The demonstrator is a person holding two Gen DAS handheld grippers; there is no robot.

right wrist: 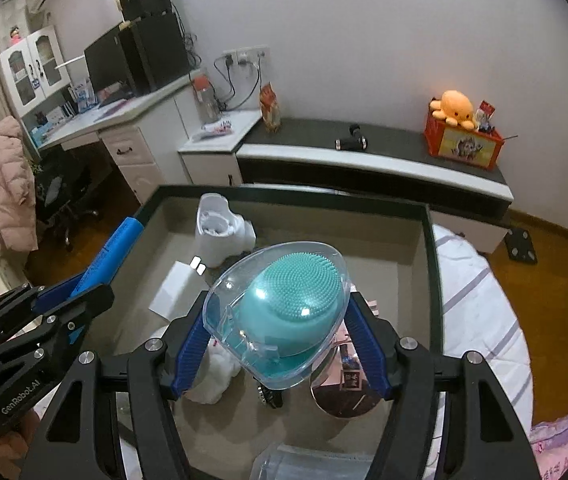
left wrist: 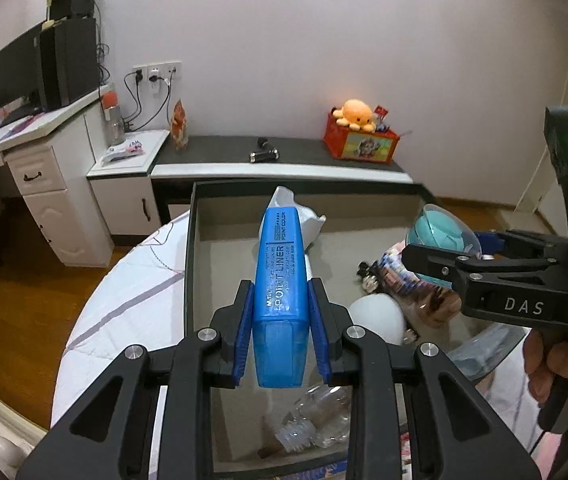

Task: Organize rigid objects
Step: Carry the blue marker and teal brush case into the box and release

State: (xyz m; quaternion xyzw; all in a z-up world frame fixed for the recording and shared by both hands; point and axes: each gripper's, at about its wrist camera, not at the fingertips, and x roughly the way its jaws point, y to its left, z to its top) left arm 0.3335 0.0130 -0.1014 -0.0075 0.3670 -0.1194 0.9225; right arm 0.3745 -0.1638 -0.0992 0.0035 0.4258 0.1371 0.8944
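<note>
A home bedroom/study is shown: bed w/ striped sheet [right wrist: 479, 300], white desk [right wrist: 124, 120] w/ monitor [right wrist: 102, 62] & PC tower [right wrist: 156, 52], wall sockets [right wrist: 246, 55], plush octopus [right wrist: 456, 109] on toy crate [right wrist: 463, 146], pink coat [right wrist: 10, 184] hung nearby.

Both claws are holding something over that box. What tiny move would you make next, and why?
Probably lower the left gripper a little toward bare box floor and let go. It is clamped on the blue highlighter, held above the box, with open floor just left of it. The right gripper holds the teal brush over clutter.
</note>
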